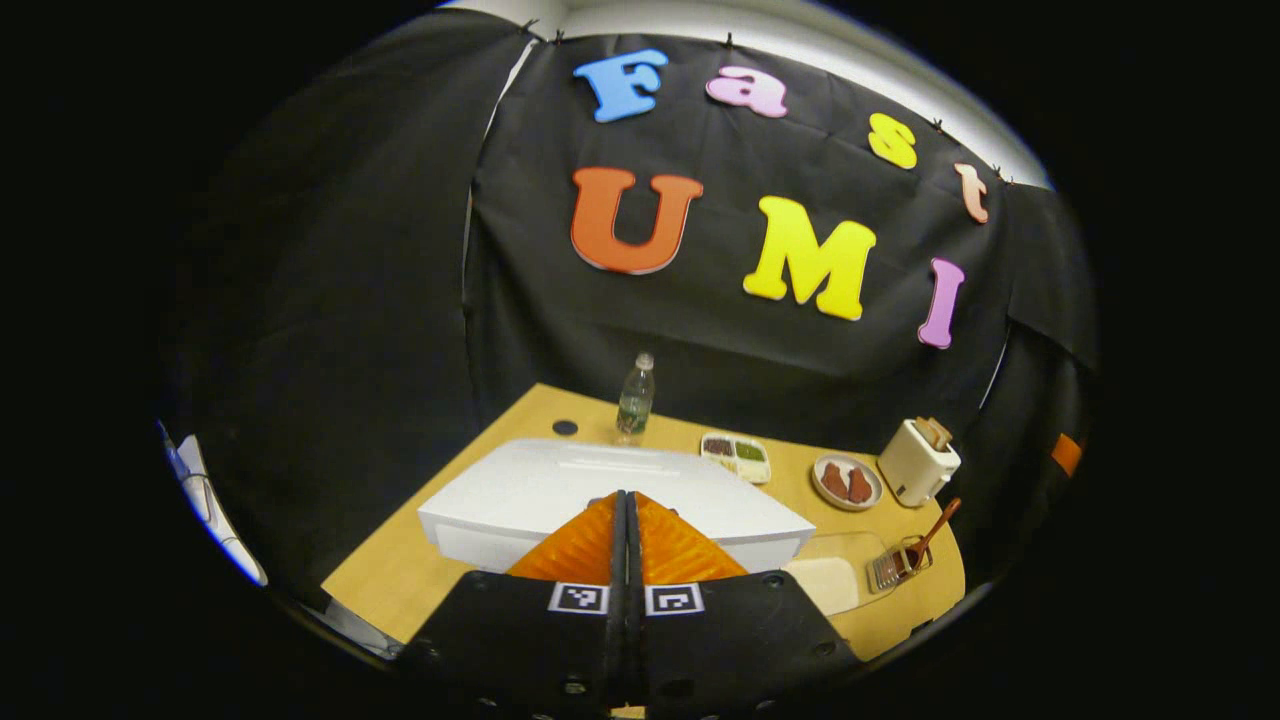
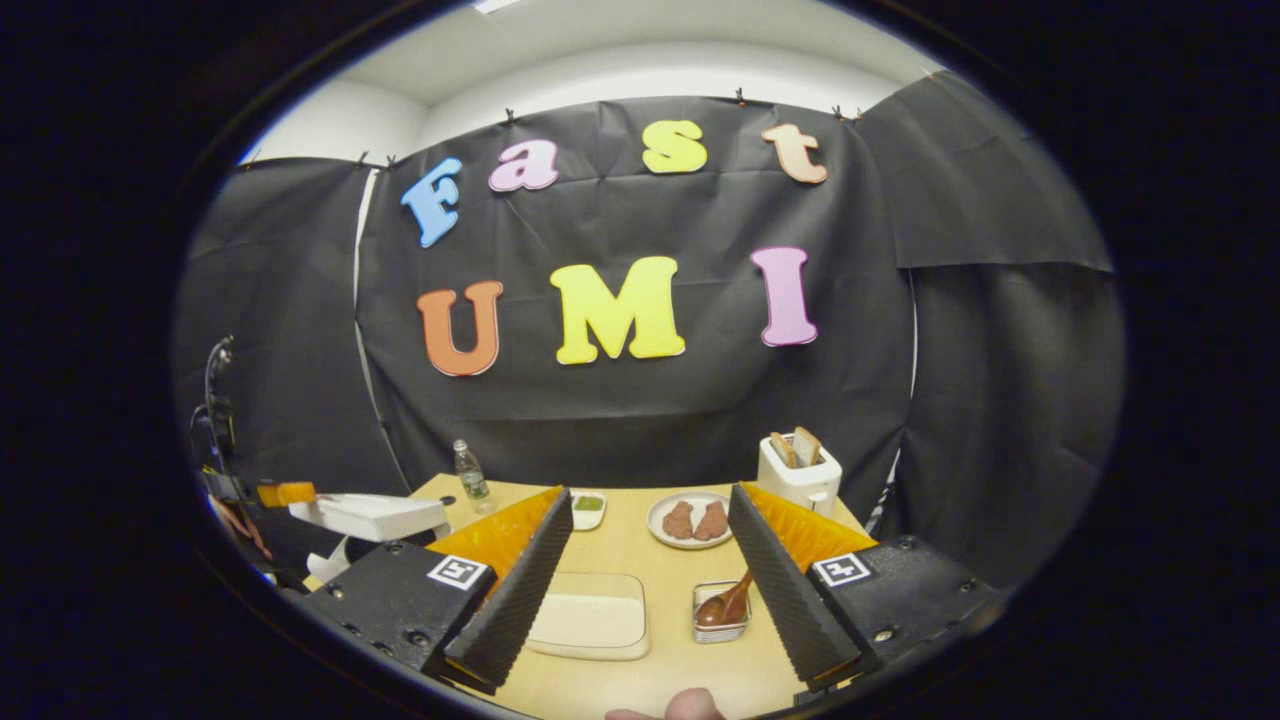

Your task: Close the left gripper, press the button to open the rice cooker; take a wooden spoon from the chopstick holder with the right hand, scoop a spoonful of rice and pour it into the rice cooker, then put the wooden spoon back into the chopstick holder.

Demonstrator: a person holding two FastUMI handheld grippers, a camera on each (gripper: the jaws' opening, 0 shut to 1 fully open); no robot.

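The white rice cooker (image 1: 560,485) lies just beyond my left gripper (image 1: 627,497), lid down. That gripper's orange fingers are shut together with nothing between them, their tips over the cooker's near edge. The wooden spoon (image 1: 937,527) stands slanted in the small wire chopstick holder (image 1: 893,568) at the right. A clear tub of rice (image 1: 835,578) sits beside the holder. In the right gripper view my right gripper (image 2: 648,495) hangs open above the table. Below it are the rice tub (image 2: 590,615) and the holder (image 2: 722,612) with the spoon (image 2: 728,603). The rice cooker (image 2: 370,515) is far left.
On the wooden table (image 1: 420,570) toward the back stand a water bottle (image 1: 635,398), a divided food tray (image 1: 737,456), a plate with red pieces (image 1: 847,482) and a white toaster (image 1: 918,462). A fingertip (image 2: 690,706) shows at the bottom of the right gripper view.
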